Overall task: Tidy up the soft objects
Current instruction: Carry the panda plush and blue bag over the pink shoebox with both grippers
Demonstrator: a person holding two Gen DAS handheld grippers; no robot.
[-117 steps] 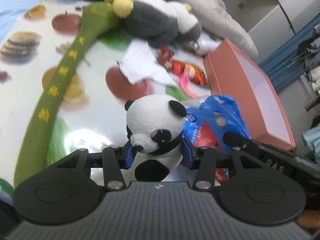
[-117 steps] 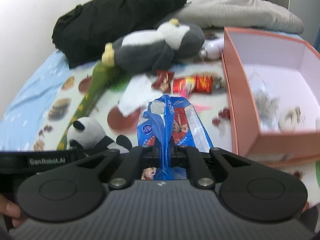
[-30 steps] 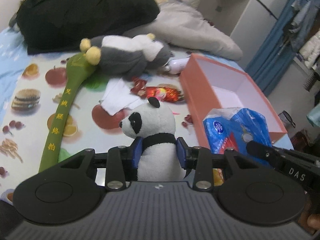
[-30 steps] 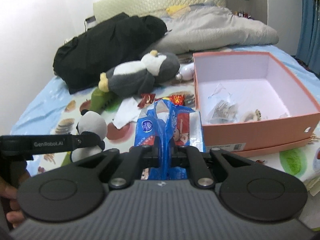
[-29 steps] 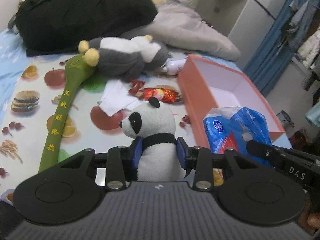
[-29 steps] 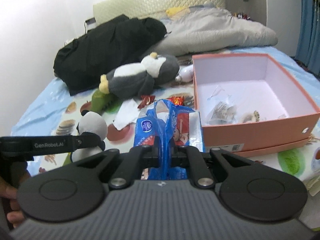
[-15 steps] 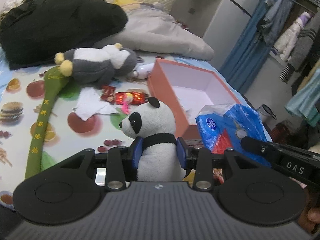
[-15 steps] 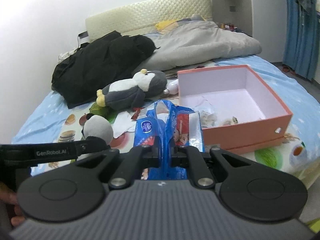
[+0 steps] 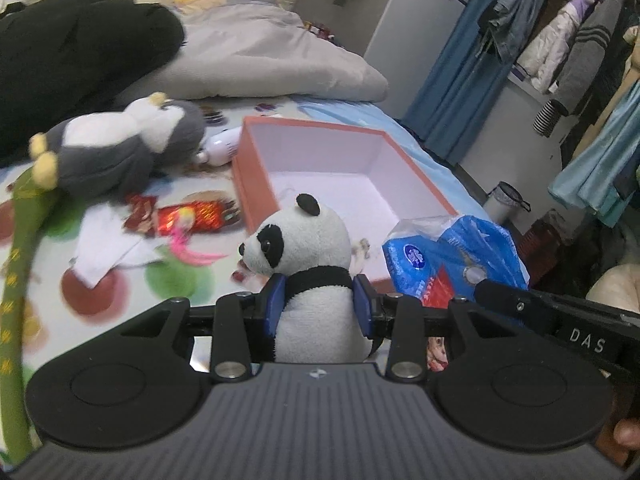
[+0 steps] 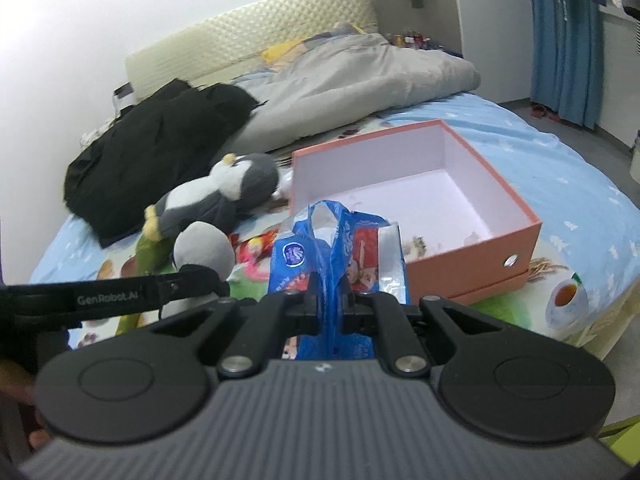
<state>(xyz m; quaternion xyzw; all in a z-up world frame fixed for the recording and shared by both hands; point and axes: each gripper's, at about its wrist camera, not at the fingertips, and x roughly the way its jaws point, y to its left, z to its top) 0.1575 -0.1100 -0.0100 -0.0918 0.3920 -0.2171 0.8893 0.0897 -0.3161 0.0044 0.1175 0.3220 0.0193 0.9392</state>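
Reading writing: "DAS" is showing in white on the side of the right gripper (image 9: 532,312) as seen from the left wrist cam; "GenRobot.AI" is showing on the side of the left gripper (image 10: 200,280) as seen from the right wrist cam.
Other print: yellow characters are running down the long green plush (image 9: 16,280), too small to read; the blue bag (image 10: 332,264) is carrying a round blue logo and a red cartoon panel, text not legible.
Left gripper (image 9: 318,306): blue pads are pressing on both sides of the panda toy (image 9: 304,248) at its black collar, clamped on it; head is sticking up above the fingers, facing left in the pic, body hanging below betw. the fingers.
Right gripper (image 10: 331,304): fingers are sitting together, pinching the blue bag by its handle strip; rest of bag is bunching up in front of and below the fingertips.
Panda vs box: panda is sitting in front of the open orange box (image 9: 256,176) in the left cam view, over its near corner.
Bag vs box: bag is hanging just left of and in front of the box (image 10: 480,264) in the right cam view.
Box inside: pale lining, a few small bits lying at the near wall, can't tell what.
On the bed: grey-and-white penguin plush (image 9: 116,148) is lying left of the box, red snack wrappers (image 9: 192,216) and white paper (image 9: 108,248) near it; black clothes (image 9: 68,60) and grey quilt (image 9: 272,64) are lying behind.
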